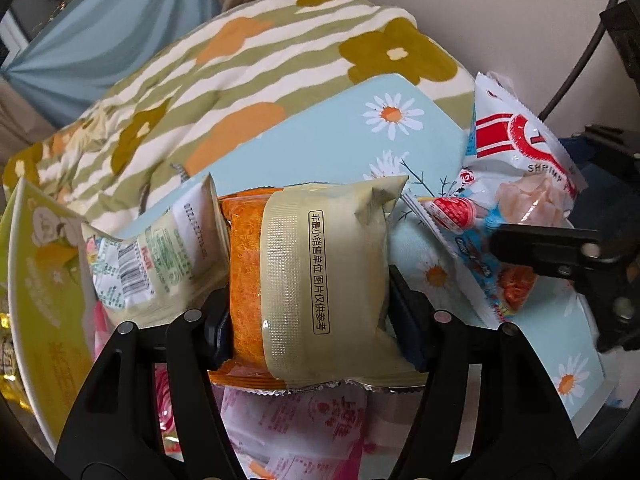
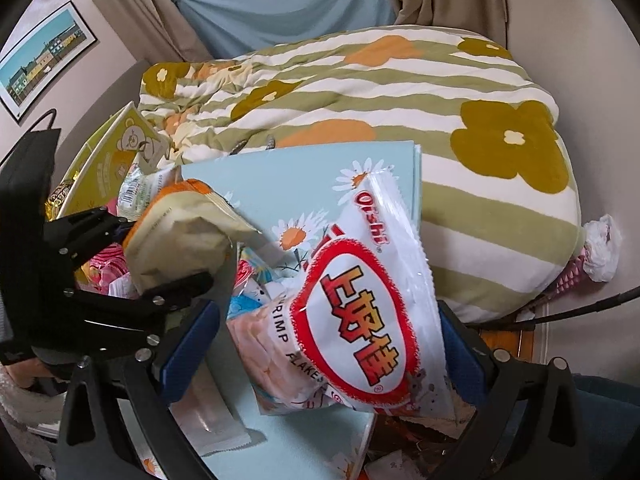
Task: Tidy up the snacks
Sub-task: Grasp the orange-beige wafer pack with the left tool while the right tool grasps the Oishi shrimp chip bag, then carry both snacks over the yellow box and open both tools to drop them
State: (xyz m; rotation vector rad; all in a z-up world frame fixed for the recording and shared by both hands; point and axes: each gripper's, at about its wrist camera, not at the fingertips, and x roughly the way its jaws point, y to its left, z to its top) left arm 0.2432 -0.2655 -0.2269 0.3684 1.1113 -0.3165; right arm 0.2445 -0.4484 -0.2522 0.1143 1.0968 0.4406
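- Clamping a beige-and-orange snack pack (image 1: 316, 280), the left gripper (image 1: 310, 312) has 1 pad on each side of the pack, and the wrapper bulges between them.
- Left gripper (image 2: 160, 256) also shows in the right wrist view, at the left, with the same pack (image 2: 180, 236) held above a pile of wrappers.
- Right gripper (image 2: 328, 344): both blue pads press the sides of a white-and-red shrimp flakes bag (image 2: 360, 300); the bag stands tilted, top edge pointing away from the camera.
- Shrimp flakes bag (image 1: 520, 152) appears at the right of the left wrist view, with 1 black finger (image 1: 548, 244) of the right gripper in front of it.
- Daisy-print board (image 1: 360, 148), light blue, lies under both held items and overlaps the quilt.
- Quilt (image 2: 400, 92), green-and-white striped with orange and olive flowers, fills the background.
- Yellow carton (image 1: 44, 264) stands at the far left, just beside a white barcode packet (image 1: 160, 256) that touches the held pack.
- Pink wrappers (image 1: 300, 420) lie below the left gripper.
- Blue cloth (image 2: 280, 4) hangs behind the quilt; a framed picture (image 2: 40, 60) is on the wall at left.
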